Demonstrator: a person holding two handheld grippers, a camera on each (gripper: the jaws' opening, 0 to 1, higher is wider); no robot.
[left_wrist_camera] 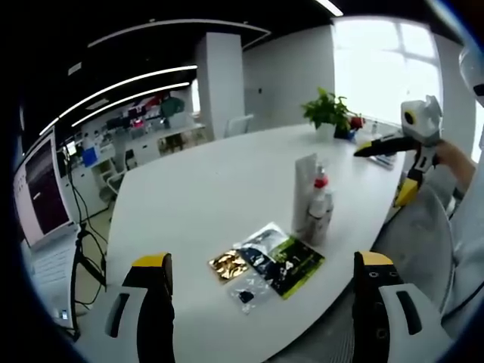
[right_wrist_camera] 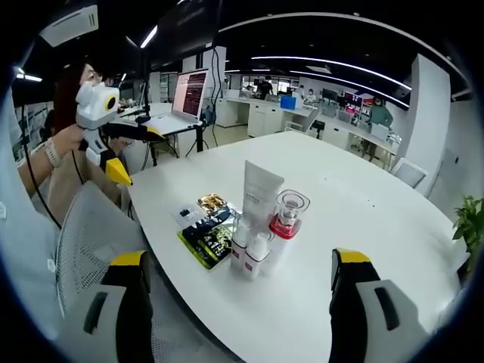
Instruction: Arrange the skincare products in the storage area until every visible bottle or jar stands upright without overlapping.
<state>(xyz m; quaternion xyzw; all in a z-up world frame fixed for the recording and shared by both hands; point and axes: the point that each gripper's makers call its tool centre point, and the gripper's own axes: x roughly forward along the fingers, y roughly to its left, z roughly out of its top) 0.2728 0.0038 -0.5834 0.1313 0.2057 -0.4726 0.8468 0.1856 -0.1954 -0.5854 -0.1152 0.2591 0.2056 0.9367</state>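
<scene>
Near the bench's [right_wrist_camera: 363,204] front edge we count one white tube [right_wrist_camera: 261,193], one red-collared pump bottle [right_wrist_camera: 286,219] and two small bottles [right_wrist_camera: 249,246]. Beside them lie four flat sachets [right_wrist_camera: 208,227]. One potted plant [left_wrist_camera: 329,112] sits at the far edge.

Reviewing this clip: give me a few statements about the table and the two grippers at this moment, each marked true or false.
1. The white tube stands upright on the white table. True.
2. The red-collared pump bottle lies on its side. False: it stands upright beside the tube.
3. Flat sachets lie on the table next to the bottles. True.
4. The right gripper is shut on a bottle. False: its jaws are apart and hold nothing.
5. The left gripper is open. True.
</scene>
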